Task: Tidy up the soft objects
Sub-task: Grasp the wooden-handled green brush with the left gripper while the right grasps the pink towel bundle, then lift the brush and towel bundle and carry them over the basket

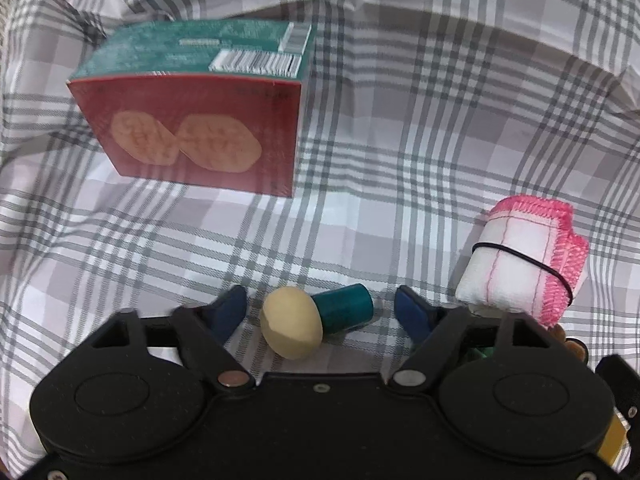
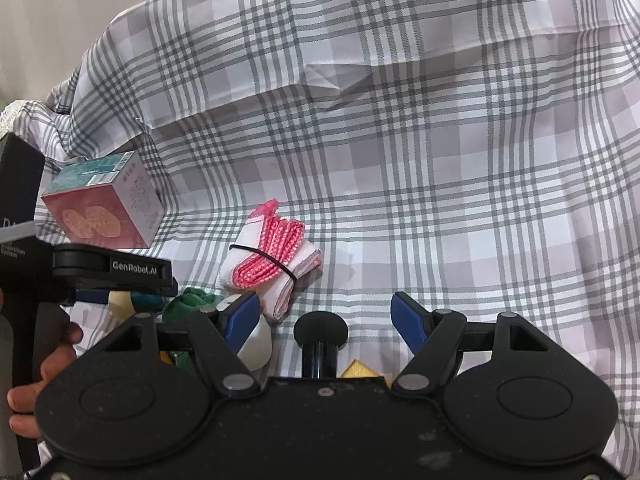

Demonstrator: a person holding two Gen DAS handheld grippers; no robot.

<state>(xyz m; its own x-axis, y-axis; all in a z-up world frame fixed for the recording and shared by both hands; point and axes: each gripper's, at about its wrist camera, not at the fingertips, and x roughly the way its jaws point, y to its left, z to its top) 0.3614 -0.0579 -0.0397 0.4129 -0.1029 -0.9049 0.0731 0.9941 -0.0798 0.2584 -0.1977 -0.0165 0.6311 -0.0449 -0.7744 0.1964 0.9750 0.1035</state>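
A cream-capped toy mushroom with a teal stem [image 1: 316,318] lies on the plaid cloth between the open fingers of my left gripper [image 1: 320,312], which does not touch it. A rolled white cloth with pink edging and a black band [image 1: 528,264] lies to its right; it also shows in the right wrist view [image 2: 272,260]. My right gripper [image 2: 324,316] is open, with a black mushroom-shaped object [image 2: 320,334] between its fingers. A green soft item [image 2: 188,304] lies left of it.
A red and teal box [image 1: 200,120] stands at the left back, also seen in the right wrist view [image 2: 104,204]. A white object [image 2: 256,344] and a yellow piece [image 2: 360,370] sit by my right gripper. Wrinkled plaid cloth [image 2: 440,160] covers everything.
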